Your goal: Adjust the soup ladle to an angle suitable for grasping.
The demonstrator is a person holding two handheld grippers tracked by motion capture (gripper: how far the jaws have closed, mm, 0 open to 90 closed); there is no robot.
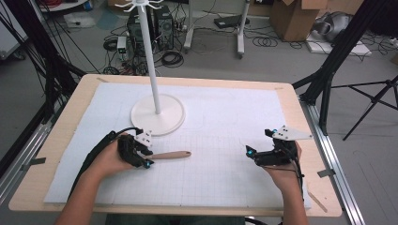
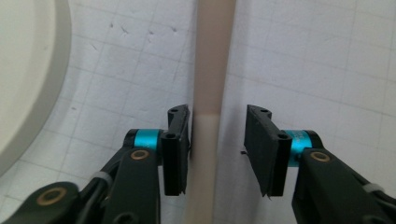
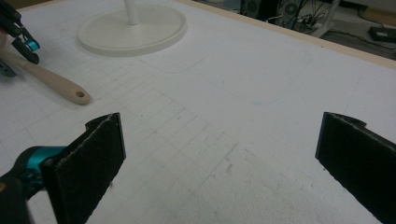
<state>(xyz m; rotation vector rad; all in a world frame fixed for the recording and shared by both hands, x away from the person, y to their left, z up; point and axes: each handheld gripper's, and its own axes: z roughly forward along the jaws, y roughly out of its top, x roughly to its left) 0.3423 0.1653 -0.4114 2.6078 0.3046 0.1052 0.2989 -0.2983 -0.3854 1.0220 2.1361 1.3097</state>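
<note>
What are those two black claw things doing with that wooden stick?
A person holds a gripper in each hand at a table. The left gripper sits around a wooden handle lying on the white mat; one jaw touches it, the other stands off, so it isn't squeezed tight. The right gripper waits wide open over bare mat, holding nothing. A white stand with hooks on top rises behind the handle.

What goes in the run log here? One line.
left gripper: open around handle | right gripper: open, empty | stand: upright
</note>
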